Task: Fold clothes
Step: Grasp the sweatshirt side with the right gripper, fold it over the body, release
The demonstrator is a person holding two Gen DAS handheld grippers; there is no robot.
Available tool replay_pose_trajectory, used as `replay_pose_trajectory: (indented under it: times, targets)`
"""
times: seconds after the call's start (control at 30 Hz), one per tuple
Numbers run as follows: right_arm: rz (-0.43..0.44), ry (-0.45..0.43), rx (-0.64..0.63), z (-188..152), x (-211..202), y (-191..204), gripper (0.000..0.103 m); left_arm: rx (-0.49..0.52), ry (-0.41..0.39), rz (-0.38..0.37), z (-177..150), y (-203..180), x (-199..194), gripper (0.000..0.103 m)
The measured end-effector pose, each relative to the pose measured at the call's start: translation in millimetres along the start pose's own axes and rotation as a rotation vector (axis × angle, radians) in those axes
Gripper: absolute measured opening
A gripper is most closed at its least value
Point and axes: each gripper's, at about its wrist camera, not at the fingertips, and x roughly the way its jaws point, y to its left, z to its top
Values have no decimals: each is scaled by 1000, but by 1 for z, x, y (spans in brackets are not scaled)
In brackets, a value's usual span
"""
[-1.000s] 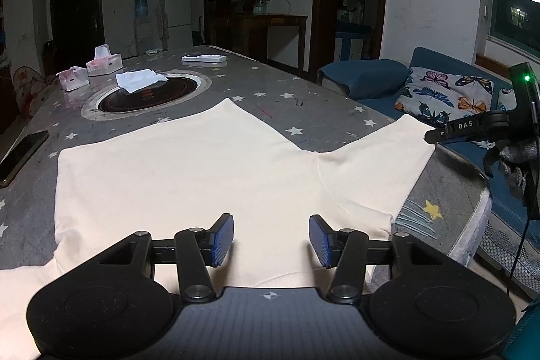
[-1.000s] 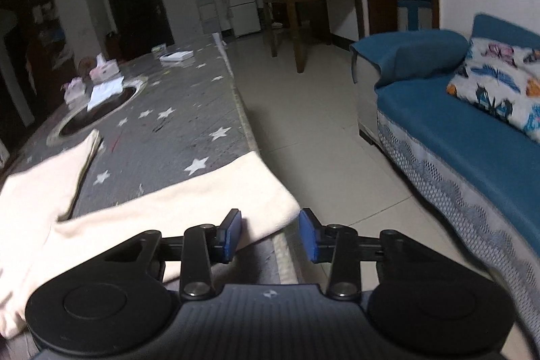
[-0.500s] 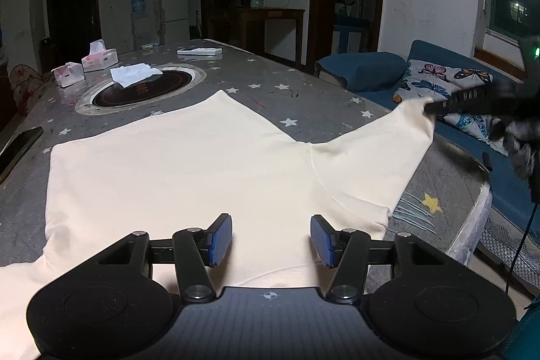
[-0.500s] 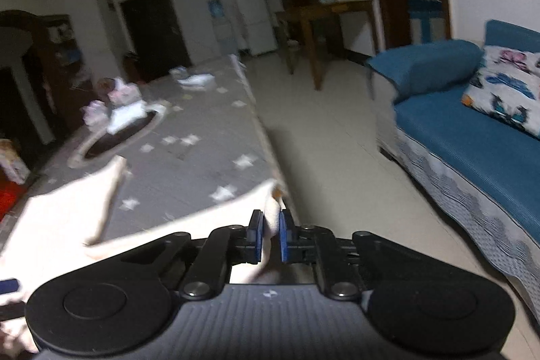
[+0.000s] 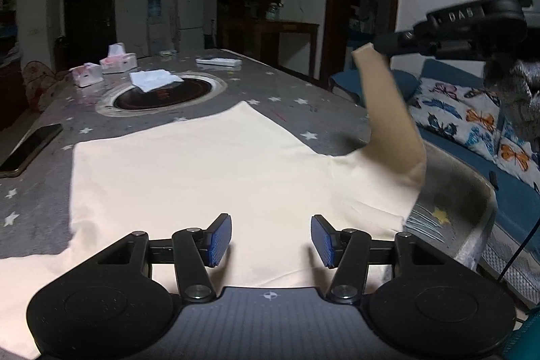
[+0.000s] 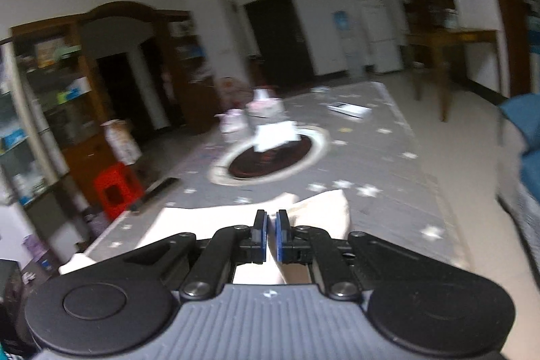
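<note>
A cream shirt [image 5: 202, 171] lies spread flat on the grey star-patterned table [image 5: 303, 103]. My left gripper [image 5: 271, 240] is open and empty, low over the shirt's near edge. My right gripper [image 6: 269, 237] is shut on the end of the shirt's right sleeve [image 5: 388, 110] and holds it lifted well above the table; it shows in the left wrist view [image 5: 374, 48] at the upper right. In the right wrist view the sleeve cloth [image 6: 320, 211] hangs under the shut pads.
A round black hotplate [image 5: 162, 95] with a white tissue on it is set in the table. Tissue boxes [image 5: 118, 61], a remote [image 5: 219, 60] and a phone [image 5: 30, 149] lie around. A blue sofa with a butterfly cushion [image 5: 472, 127] stands right of the table edge.
My right gripper closed on the sleeve end at the table's right edge, lifted it and swung it up and left toward the shirt body. The left gripper stayed open in place.
</note>
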Motion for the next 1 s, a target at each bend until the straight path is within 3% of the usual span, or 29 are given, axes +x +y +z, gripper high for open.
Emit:
replay_pose_trajectory:
  times: [0.53,0.87,1.0]
  targets:
    - [330,172,-217,-10,88,139,4,-116,-32,90,-19,38,-31,58]
    - [422,300,-272,-45,107,178,9,-168,-29,139,-28,51,-40,62]
    - [416,273,-289,-36,98,171,14,-179,-23,154,-31,55,-44,62]
